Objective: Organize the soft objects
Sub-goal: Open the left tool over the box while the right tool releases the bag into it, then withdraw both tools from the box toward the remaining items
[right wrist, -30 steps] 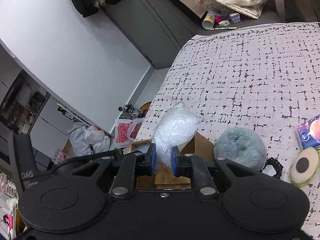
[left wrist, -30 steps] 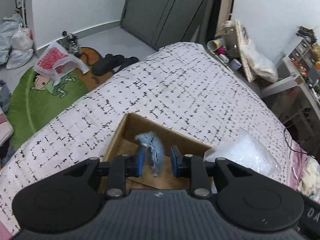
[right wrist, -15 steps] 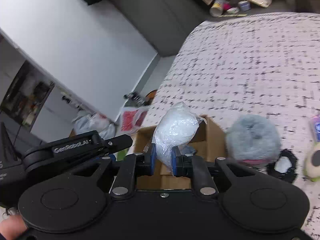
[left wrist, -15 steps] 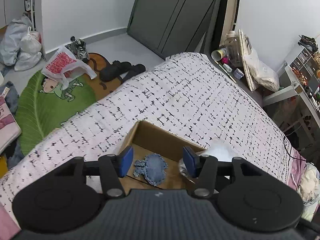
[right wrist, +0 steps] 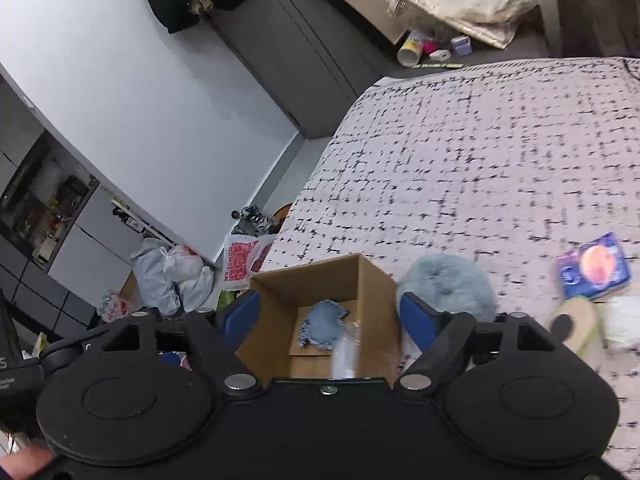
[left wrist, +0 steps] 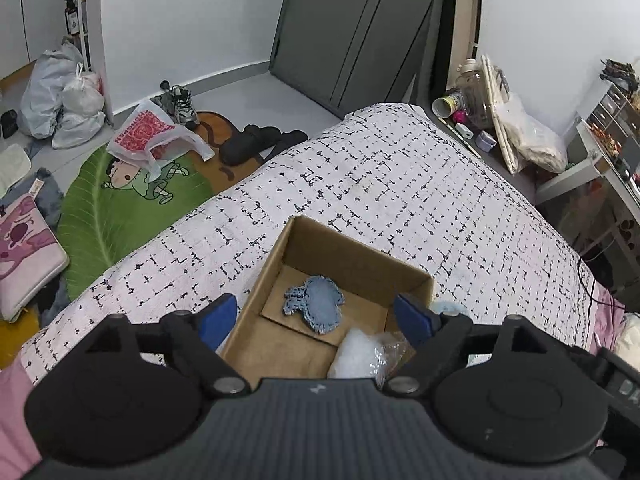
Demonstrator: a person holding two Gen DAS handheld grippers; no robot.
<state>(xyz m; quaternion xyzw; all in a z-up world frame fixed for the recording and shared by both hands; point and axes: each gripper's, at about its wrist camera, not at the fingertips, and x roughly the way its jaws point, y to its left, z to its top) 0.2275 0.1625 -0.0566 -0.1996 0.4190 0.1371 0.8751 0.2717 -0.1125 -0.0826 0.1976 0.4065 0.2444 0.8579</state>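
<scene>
Left gripper [left wrist: 316, 316] spread wide, holding nothing, hovering over the near end of the box [left wrist: 288, 240]. Left wrist view: box sits on the bed [left wrist: 400, 184], open top. Denim patch [left wrist: 316, 308] lies flat on the box floor, roughly mid-box. White bag [left wrist: 356, 356] of fluffy stuff sits in the near right corner of the box, touching the wall there as far as I can tell. A sliver of blue fluff shows just outside the box's right wall.

Right wrist view: right gripper [right wrist: 328, 316] also spread wide, empty, above the box [right wrist: 320, 276]. Patch [right wrist: 324, 324] on the floor inside; bag [right wrist: 346, 352] blurred at the near edge of the box, looks to be dropping or just landed, can't tell. Fluffy ball [right wrist: 444, 288] on the bed just right of the box, touching or nearly touching its wall. Further right of the box: blue packet [right wrist: 592, 264], round pad [right wrist: 572, 320], white fluffy bit [right wrist: 624, 320], all blurred.

Handling guess: ball is likely next. Looks very light, squashy, long pile, so it will compress a lot and the fingers may grab only fur. Best bite deep across the middle, jaws either side of the body, not a tuft at the rim. Not fragile. Box is light cardboard and could slide if bumped.
</scene>
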